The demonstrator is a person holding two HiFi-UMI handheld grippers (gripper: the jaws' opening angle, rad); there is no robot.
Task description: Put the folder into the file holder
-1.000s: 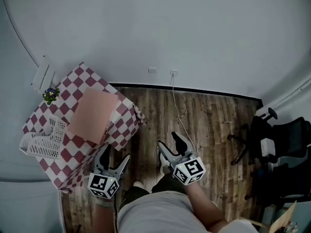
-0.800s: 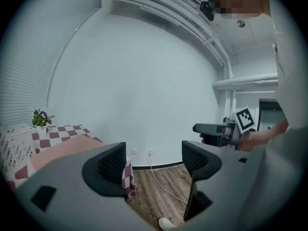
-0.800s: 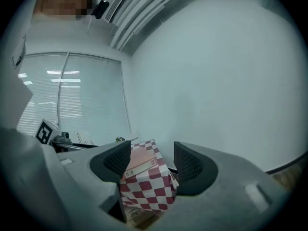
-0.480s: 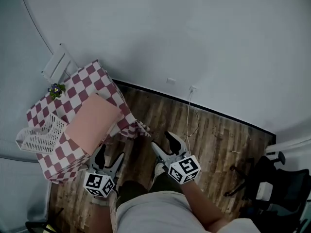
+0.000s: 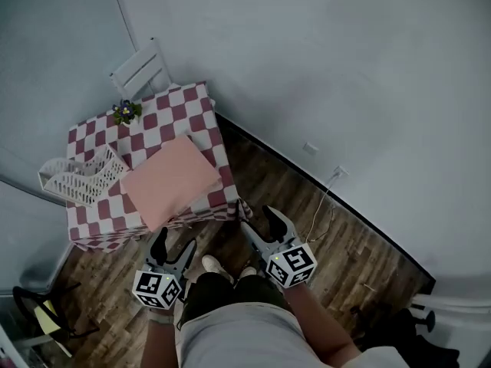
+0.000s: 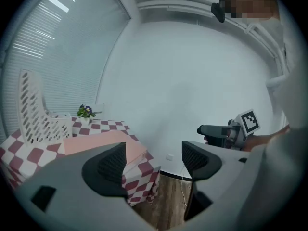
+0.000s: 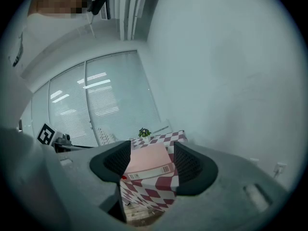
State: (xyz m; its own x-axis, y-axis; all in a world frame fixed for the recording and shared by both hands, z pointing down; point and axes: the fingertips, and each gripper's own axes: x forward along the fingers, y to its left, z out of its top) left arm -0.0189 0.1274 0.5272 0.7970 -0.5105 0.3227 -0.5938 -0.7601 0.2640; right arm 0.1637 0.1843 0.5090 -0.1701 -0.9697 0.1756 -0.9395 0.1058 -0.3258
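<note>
Fingers (image 6: pixel 108 165) of your left gripper (image 5: pixel 174 244) and right gripper (image 5: pixel 261 222): apart, empty, short of the desk (image 5: pixel 196 102), since the pink folder (image 5: pixel 170 181) lies flat there beside the file holder (image 5: pixel 80 179), ungrasped.

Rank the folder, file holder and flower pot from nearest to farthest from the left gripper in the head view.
1. Pink folder, near edge of the table.
2. White file holder, table's left side.
3. Flower pot, far edge.
</note>
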